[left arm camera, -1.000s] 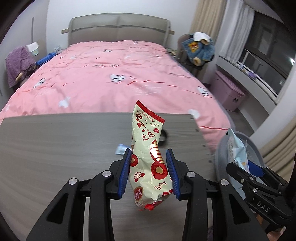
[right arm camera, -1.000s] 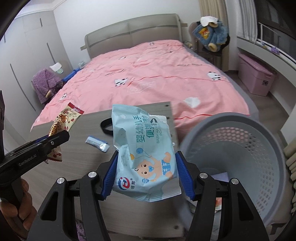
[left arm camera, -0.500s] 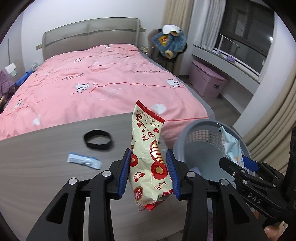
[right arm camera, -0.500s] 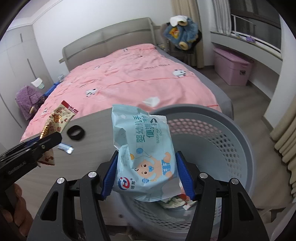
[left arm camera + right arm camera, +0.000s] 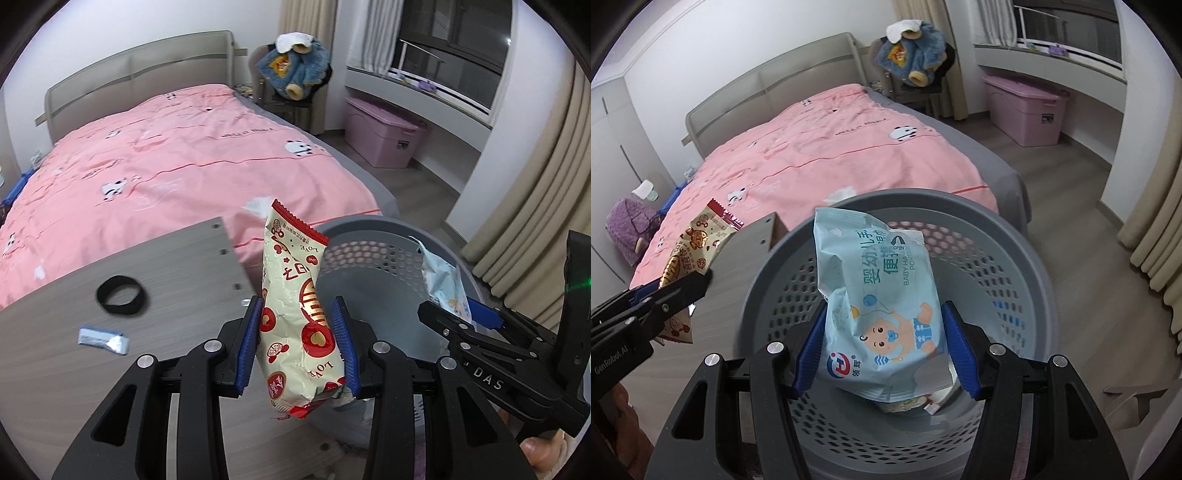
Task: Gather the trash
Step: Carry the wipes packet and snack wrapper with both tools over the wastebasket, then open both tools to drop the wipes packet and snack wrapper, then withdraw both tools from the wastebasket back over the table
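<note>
My left gripper (image 5: 300,345) is shut on a cream and red snack packet (image 5: 295,314) and holds it upright over the near rim of the grey perforated basket (image 5: 373,251). My right gripper (image 5: 886,347) is shut on a light blue baby wipes pack (image 5: 879,306) and holds it above the middle of the basket (image 5: 1008,236). Some wrappers (image 5: 916,404) lie on the basket floor. The left gripper and its packet (image 5: 690,254) show at the left of the right wrist view. The right gripper with the wipes pack (image 5: 443,280) shows at the right of the left wrist view.
A grey wooden table (image 5: 66,369) stands left of the basket, with a small silver-blue wrapper (image 5: 103,336) and a black hair band (image 5: 122,294) on it. A pink bed (image 5: 184,147) lies behind. A pink storage box (image 5: 384,133) and curtains (image 5: 535,184) are at the right.
Both grippers have swung right with their packs, from above the table to over the basket. The wipes pack now hangs over the basket's middle.
</note>
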`<state>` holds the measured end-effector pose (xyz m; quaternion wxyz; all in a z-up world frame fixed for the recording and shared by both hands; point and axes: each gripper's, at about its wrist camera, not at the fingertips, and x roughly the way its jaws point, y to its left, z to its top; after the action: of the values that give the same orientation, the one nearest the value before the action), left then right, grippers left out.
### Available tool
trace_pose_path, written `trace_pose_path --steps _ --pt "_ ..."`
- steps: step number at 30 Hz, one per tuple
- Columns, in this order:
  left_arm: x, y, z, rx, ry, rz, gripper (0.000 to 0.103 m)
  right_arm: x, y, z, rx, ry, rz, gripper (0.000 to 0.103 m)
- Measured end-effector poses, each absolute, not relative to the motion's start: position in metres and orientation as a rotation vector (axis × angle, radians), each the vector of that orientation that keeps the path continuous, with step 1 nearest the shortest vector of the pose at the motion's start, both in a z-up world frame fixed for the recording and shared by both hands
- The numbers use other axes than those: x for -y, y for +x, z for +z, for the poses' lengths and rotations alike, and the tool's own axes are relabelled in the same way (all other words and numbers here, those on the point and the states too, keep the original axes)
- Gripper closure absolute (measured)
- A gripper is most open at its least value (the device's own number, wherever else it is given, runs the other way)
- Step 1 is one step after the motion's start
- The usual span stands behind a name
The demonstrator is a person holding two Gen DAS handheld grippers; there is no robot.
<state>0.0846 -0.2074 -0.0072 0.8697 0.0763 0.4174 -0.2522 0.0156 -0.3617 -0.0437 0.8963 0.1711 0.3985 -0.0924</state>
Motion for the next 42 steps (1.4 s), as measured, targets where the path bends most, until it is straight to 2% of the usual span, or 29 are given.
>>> trace_pose_path --steps 24,28,31,42 --pt "0.238 0.077 -0.029 -0.911 0.207 -0.587 0.065 0.375 0.017 -0.053 -0.868 0.362 -0.226 0.043" --pt "0.235 0.075 -0.027 -0.904 0.203 -0.588 0.055 0.374 0.016 -0.052 -0.859 0.356 -0.232 0.034" --pt "0.231 0.076 -0.026 -0.902 0.194 -0.575 0.052 0.374 0.013 -0.051 -0.847 0.352 -0.24 0.028" --pt "0.225 0.075 -0.022 -0.889 0.188 -0.541 0.046 0.377 0.011 -0.051 -0.847 0.358 -0.243 0.025"
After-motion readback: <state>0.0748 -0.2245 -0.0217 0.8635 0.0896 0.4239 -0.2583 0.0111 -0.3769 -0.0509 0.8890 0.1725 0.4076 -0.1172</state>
